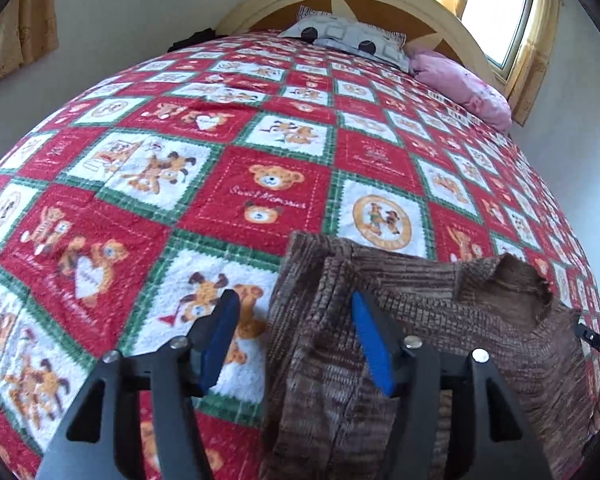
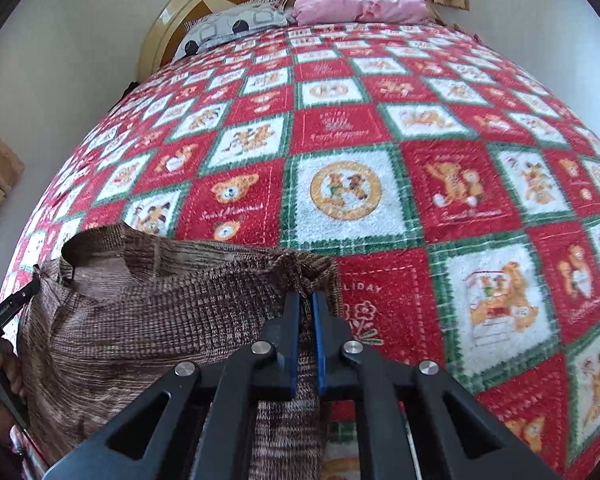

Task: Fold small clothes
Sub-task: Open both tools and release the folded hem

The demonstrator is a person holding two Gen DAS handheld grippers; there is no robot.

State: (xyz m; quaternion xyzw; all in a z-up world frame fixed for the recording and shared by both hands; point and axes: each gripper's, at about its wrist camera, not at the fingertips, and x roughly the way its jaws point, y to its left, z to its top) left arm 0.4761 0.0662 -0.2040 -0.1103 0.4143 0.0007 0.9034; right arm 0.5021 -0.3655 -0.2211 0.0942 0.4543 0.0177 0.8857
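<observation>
Sweater (image 2: 148, 320) corner sits pinched in right gripper (image 2: 306, 300); left gripper (image 1: 296, 308) gapes, gripping nothing; one-sided tugging could easily bunch it up.

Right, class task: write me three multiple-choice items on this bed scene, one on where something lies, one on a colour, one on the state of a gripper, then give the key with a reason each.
1. Where does the brown knit garment lie?
A. on the patterned blanket, at its near end
B. on the pillows
C. on the floor

2. What colour is the pillow nearest the window curtain?
A. green
B. pink
C. black

3. How does the right gripper stand?
A. wide open above bare blanket
B. out of view
C. shut on a bunched edge of the garment

Key: 1 A, the knit rests on the bear-print blanket, far from the headboard. 2 B, the pink pillow lies beside the grey patterned one. 3 C, its blue jaws pinch gathered brown fabric, while the left gripper stands open over the garment's other edge.
</observation>
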